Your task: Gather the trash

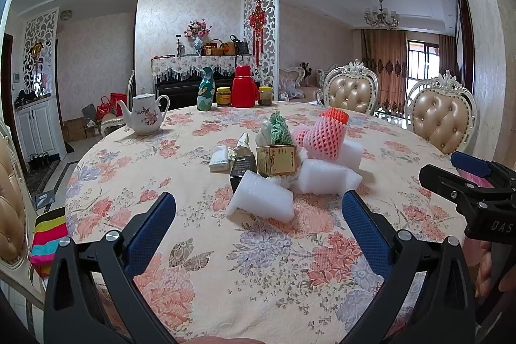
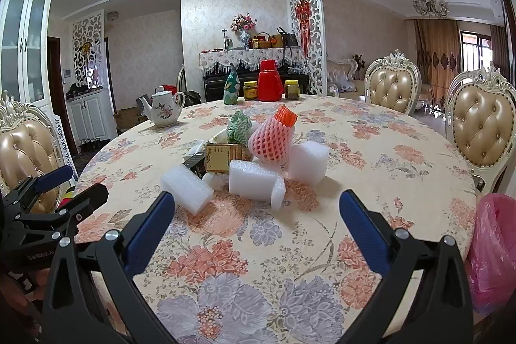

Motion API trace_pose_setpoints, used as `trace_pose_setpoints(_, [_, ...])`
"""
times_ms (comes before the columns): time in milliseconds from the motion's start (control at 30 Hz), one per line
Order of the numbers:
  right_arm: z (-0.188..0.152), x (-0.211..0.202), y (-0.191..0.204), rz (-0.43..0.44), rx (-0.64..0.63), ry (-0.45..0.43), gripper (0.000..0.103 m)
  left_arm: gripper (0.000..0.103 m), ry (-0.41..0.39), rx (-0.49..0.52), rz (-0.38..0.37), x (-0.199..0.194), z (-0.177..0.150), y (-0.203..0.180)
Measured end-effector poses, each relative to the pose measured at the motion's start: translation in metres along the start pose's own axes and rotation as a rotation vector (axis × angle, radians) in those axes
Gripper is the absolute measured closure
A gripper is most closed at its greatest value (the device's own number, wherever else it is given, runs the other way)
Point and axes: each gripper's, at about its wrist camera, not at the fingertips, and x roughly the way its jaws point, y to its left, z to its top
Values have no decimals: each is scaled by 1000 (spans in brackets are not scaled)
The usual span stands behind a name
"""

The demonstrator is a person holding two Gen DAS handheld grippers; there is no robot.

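Both tools are wide open and hold nothing. The left tool [image 1: 258,215] and the right tool [image 2: 258,211] hang over the round worktop with the flowery cloth [image 2: 371,150]. The trash sits in a heap in the middle: white foam blocks [image 2: 254,179], a pink net fruit sleeve [image 2: 271,141] and a small yellow cardboard box [image 2: 221,158]. The soft pink plastic bag [image 2: 493,250] hangs far to the right of the heap. Foam is light, so a bump could knock it away. The white flowered teapot [image 2: 164,112] stands behind the heap, to its left.

pink bag [image 2: 493,253] cut by right edge
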Motion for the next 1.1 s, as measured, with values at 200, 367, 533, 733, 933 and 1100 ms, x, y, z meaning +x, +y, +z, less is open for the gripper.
trace_pose_setpoints(200, [-1,1,0,0,3,2,4,7,0,-1,-1,0,0,0])
trace_pose_setpoints(367, [-2,1,1,3,6,2,4,7,1,0,-1,0,0,0])
trace_pose_setpoints(533, [-2,1,1,4,9,1,4,7,1,0,-1,0,0,0])
trace_pose_setpoints(733, [-2,1,1,5,11,2,4,7,1,0,0,0,0,-1])
trace_pose_setpoints(933, [-2,-1,1,6,12,2,4,7,1,2,-1,0,0,-1])
trace_pose_setpoints(1100, [-3,0,1,7,16,4,4,7,1,2,-4,-2,-1,1])
